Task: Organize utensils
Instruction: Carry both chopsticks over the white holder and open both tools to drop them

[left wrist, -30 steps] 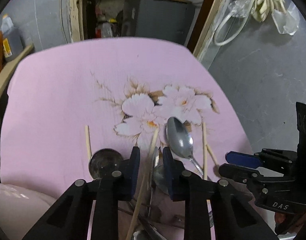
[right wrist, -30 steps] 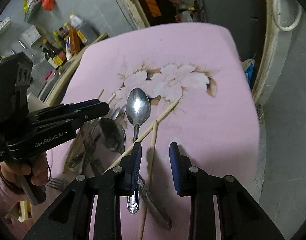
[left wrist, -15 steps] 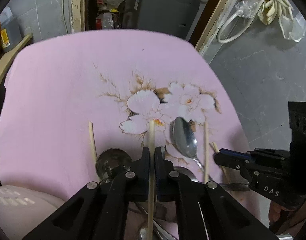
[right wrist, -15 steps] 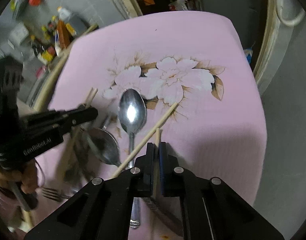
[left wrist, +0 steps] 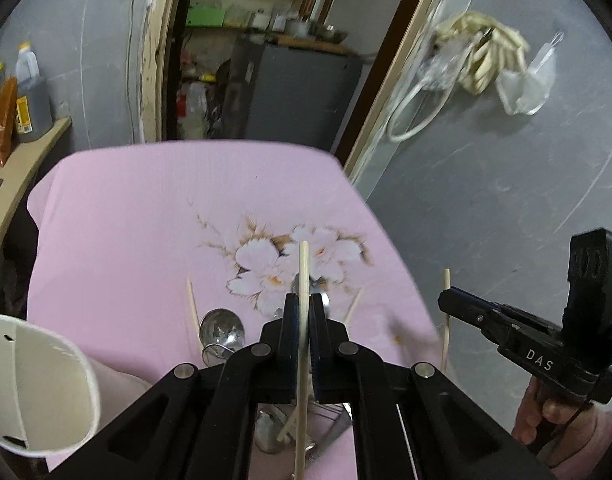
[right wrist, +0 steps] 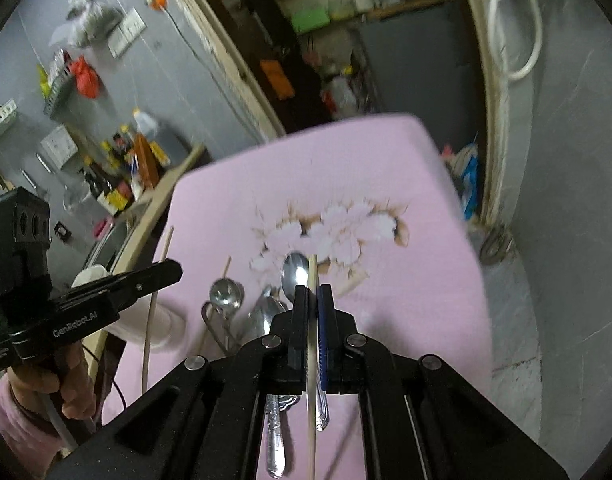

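The left tongs (left wrist: 302,322) are clamped on one chopstick (left wrist: 303,276). The right tongs (right wrist: 313,300) pinch another chopstick (right wrist: 313,276). A second ago both tongs stood open over the pile; now both sticks are up off the pink counter (left wrist: 146,220). I think they go in the white cup (left wrist: 38,380) next. Spoons (right wrist: 296,274) still lie below, blurry and partly hidden.

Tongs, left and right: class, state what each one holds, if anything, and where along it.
Left tongs: one wooden chopstick, gripped partway along its shaft. Right tongs: another chopstick, pinched near its far end.
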### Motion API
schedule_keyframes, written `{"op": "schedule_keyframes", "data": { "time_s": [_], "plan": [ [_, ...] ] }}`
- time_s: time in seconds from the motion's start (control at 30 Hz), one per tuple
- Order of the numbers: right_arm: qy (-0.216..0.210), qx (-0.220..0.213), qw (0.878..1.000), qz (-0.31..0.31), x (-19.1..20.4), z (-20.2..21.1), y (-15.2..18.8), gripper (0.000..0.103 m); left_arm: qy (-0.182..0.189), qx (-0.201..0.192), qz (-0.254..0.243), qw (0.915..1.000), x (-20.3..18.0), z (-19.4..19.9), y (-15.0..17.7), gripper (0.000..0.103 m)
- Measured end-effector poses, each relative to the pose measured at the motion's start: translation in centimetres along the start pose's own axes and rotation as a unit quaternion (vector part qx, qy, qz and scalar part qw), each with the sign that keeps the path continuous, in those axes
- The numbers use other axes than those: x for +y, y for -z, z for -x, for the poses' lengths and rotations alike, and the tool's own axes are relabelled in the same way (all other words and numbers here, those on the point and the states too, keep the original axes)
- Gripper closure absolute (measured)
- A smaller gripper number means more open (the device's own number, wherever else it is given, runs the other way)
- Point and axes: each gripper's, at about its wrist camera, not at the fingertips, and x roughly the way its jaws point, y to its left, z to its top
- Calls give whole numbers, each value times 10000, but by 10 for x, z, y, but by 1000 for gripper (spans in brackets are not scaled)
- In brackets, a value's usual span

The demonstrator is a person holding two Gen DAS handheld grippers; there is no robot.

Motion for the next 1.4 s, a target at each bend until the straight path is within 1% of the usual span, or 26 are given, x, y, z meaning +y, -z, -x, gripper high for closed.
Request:
{"op": "schedule_keyframes", "data": {
  "time_s": [0.17,0.23,0.3,0.47,0.5,0.63,0.77,0.87,1.0,1.07,1.2,1.4],
  "plan": [
    [193,-802,9966,1,12,56,-4,99,276,-499,113,9983,10,35,-6,98],
    [162,-1090,9939,6,28,70,-9,99,360,-758,178,9963,18,54,-14,98],
    [59,-1312,9913,14,44,80,-18,99,362,-963,218,9945,25,70,-21,98],
    [-392,-1804,9828,99,95,87,-39,99,184,-1445,331,9888,57,109,-37,98],
    [-502,-1900,9804,127,107,86,-44,99,98,-1562,388,9869,69,117,-40,98],
    [-839,-2208,9714,234,153,70,-53,99,-174,-1832,607,9810,110,137,-44,98],
    [-986,-2448,9636,427,195,55,-52,99,-353,-2147,986,9710,162,151,-46,98],
    [-884,-2618,9590,628,226,42,-51,99,-436,-2340,1177,9641,192,154,-46,98],
    [-685,-2750,9561,742,252,28,-48,99,-458,-2601,1434,9538,230,150,-44,98],
    [-558,-2765,9564,756,261,17,-47,99,-501,-2681,1457,9510,239,146,-41,98],
    [-380,-2731,9585,722,266,-1,-42,99,-539,-2851,1518,9449,252,140,-33,98],
    [-181,-2635,9621,676,266,-27,-24,99,-805,-3057,1335,9393,245,132,-15,98]
  ]
}}
